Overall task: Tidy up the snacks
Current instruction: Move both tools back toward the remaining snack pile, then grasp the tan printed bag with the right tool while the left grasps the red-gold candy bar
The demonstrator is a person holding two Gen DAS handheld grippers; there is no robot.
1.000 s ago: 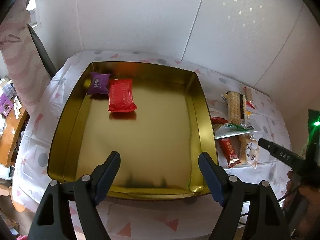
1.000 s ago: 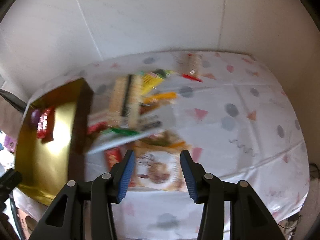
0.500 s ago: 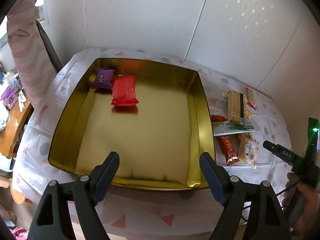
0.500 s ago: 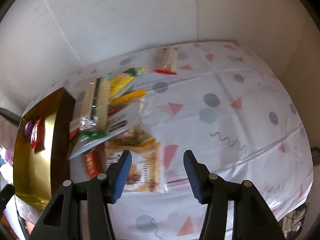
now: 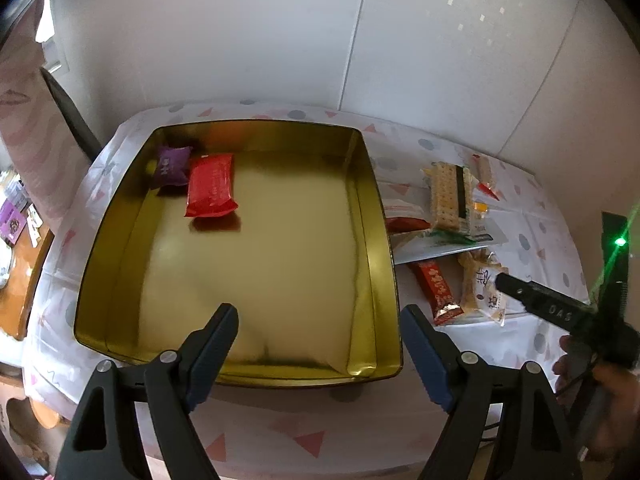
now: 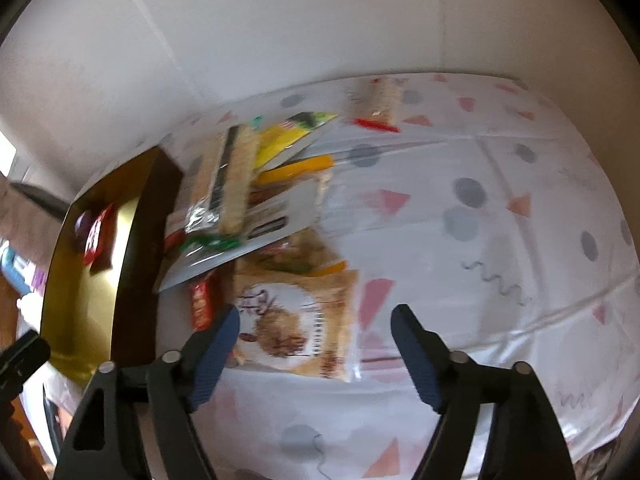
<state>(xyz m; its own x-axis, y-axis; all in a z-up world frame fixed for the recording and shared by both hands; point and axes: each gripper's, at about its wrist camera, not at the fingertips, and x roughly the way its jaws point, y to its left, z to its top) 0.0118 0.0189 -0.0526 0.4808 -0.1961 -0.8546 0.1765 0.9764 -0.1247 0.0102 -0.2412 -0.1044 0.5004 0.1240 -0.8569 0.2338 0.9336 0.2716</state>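
Observation:
A gold tin tray (image 5: 376, 240) sits on the table and holds a red packet (image 5: 210, 186) and a purple packet (image 5: 171, 165) at its far left corner. My left gripper (image 5: 318, 330) is open and empty above the tray's near edge. Right of the tray lies a pile of snacks: a cracker pack (image 5: 448, 194), a red bar (image 5: 436, 286) and a tan biscuit packet (image 6: 298, 324). My right gripper (image 6: 316, 330) is open and empty, hovering just above the tan biscuit packet. The tray also shows in the right wrist view (image 6: 120, 252).
A polka-dot and triangle tablecloth (image 6: 480, 220) covers the table. White walls stand behind. A small cracker stick pack (image 6: 380, 100) lies apart at the back. A wooden desk with clutter (image 5: 16, 220) is off the table's left edge.
The left gripper pulled back and rose a little over the tray's near edge. The right gripper swung back left and moved in over the tan biscuit packet. Both stay open.

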